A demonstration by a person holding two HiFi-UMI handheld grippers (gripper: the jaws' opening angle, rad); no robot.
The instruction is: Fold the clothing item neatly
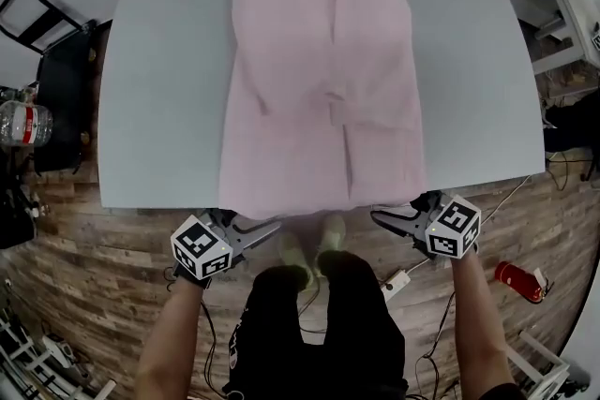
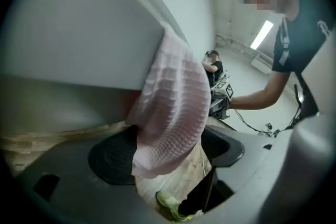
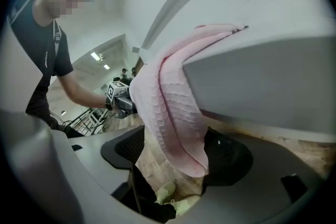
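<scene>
At table [image 1: 159,108] edge, garment [image 1: 323,61] overhanging, left hand-held gripper [image 1: 255,226] jaws apart, right hand-held gripper [image 1: 394,214] likewise

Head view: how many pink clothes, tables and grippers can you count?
Pink garment: 1
Table: 1
Grippers: 2 (left gripper, right gripper)
Total: 4
</scene>
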